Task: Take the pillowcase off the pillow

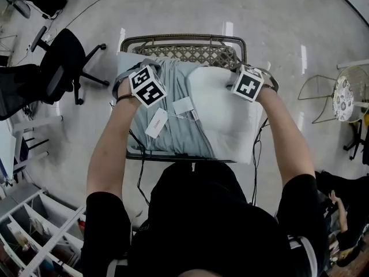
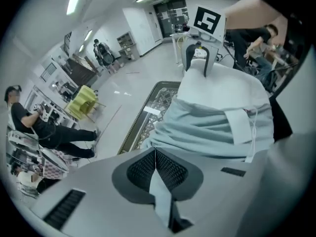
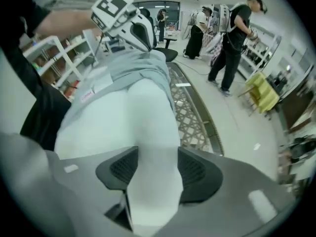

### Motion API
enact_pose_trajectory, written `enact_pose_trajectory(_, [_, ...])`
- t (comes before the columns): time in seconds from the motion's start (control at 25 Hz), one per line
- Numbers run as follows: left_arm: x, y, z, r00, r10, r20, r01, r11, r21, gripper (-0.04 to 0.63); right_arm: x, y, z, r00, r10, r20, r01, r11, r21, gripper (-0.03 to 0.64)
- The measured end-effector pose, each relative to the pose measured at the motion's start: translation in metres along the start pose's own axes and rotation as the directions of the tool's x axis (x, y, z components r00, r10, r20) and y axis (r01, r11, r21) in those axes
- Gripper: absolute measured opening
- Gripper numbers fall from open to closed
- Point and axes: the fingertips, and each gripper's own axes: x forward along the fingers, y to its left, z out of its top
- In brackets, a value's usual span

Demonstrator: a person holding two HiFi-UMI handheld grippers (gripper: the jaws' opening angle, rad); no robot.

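The pillow lies across the counter in front of me. Its 3 o'clock half is bare and white, and its 9 o'clock half sits inside the grey-blue pillowcase. The case's open edge runs roughly from 12 toward 6 down the middle, with two white labels lying on the cloth near it.

My left gripper is at about 10 o'clock on the pillow. Its fingers are closed flat on a thin fold of the pillowcase, with only a sliver of cloth passing between the pads. My right gripper is at about 2 o'clock. Its fingers are clamped on a fat wad of the bare pillow's corner, and the stuffing holds them partly apart.

I judge both things light and very soft. The case is thin cloth that bunches rather than tears, but so slim a pinch could slide out. A deeper bite near its 9 o'clock end would serve me better. The pillow squashes and springs back, and the filling may creep out of a corner grip under pull, so I want plenty of corner in the fingers. The drag of cloth on stuffing is the only real resistance I expect, and pulling the two toward 9 and 3 should overcome it.
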Motion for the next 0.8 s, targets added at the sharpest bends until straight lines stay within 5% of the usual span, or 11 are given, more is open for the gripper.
enact_pose_trajectory(0.08, [-0.005, -0.006, -0.003, 1.000, 0.014, 0.018, -0.014, 1.000, -0.010, 0.008, 0.006, -0.005, -0.004, 0.993, -0.120, -0.011, 0.119, 0.993, -0.021, 0.156])
enact_pose_trajectory(0.12, [-0.008, -0.012, -0.005, 0.999, -0.001, 0.035, 0.002, 1.000, -0.026, 0.008, 0.004, -0.002, -0.005, 0.990, -0.140, -0.005, 0.140, 0.990, -0.010, 0.157])
enact_pose_trajectory(0.4, [-0.032, -0.066, -0.027, 0.992, -0.059, 0.114, 0.069, 0.994, -0.085, 0.009, -0.012, 0.063, -0.014, 0.991, -0.128, 0.029, 0.125, 0.988, 0.088, 0.249])
enact_pose_trajectory(0.8, [-0.067, -0.192, -0.052, 0.962, -0.164, 0.219, 0.176, 0.984, -0.038, 0.025, -0.006, 0.213, -0.021, 0.991, -0.104, 0.085, 0.092, 0.987, 0.133, 0.294])
